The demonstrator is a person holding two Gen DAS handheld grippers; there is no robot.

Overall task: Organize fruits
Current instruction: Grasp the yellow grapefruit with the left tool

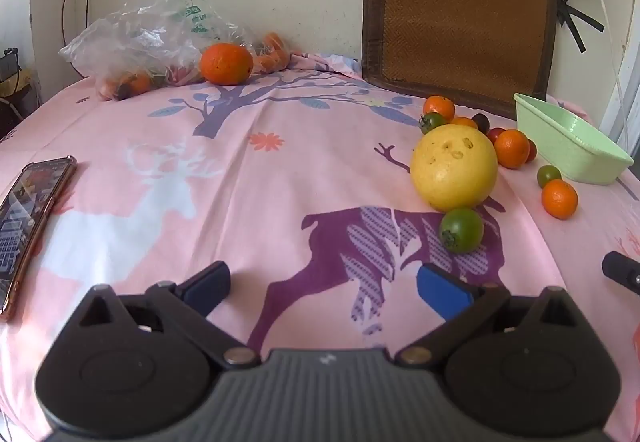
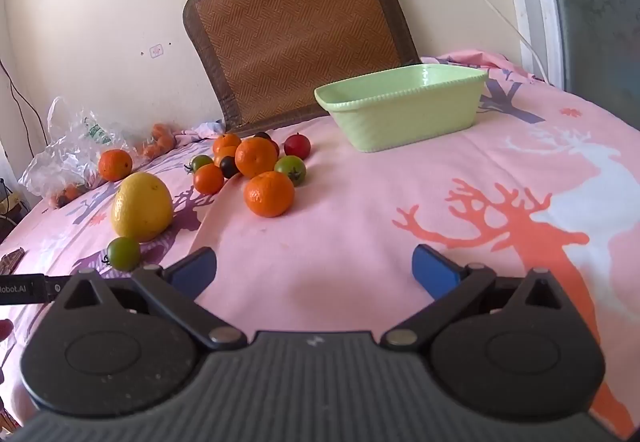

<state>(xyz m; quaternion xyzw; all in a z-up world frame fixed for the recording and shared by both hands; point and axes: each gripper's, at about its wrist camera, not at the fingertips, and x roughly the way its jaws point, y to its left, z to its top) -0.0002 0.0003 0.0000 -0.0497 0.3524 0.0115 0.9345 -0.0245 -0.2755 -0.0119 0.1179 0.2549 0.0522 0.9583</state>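
A big yellow citrus [image 1: 454,166] [image 2: 142,206] lies on the pink cloth with a green tomato [image 1: 461,230] [image 2: 123,252] in front of it. Several small oranges [image 2: 269,193] and tomatoes [image 2: 297,145] lie in a loose pile left of an empty green basket [image 1: 568,143] [image 2: 404,109]. A larger orange [image 1: 226,63] [image 2: 115,164] sits by a plastic bag. My left gripper [image 1: 324,288] is open and empty, the green tomato just ahead of its right finger. My right gripper [image 2: 316,272] is open and empty, short of the pile.
A clear plastic bag [image 1: 140,45] with more fruit lies at the back left. A phone [image 1: 30,226] lies at the table's left edge. A woven brown cushion [image 1: 460,13] [image 2: 296,25] leans on the wall behind the basket. Cables hang at the right.
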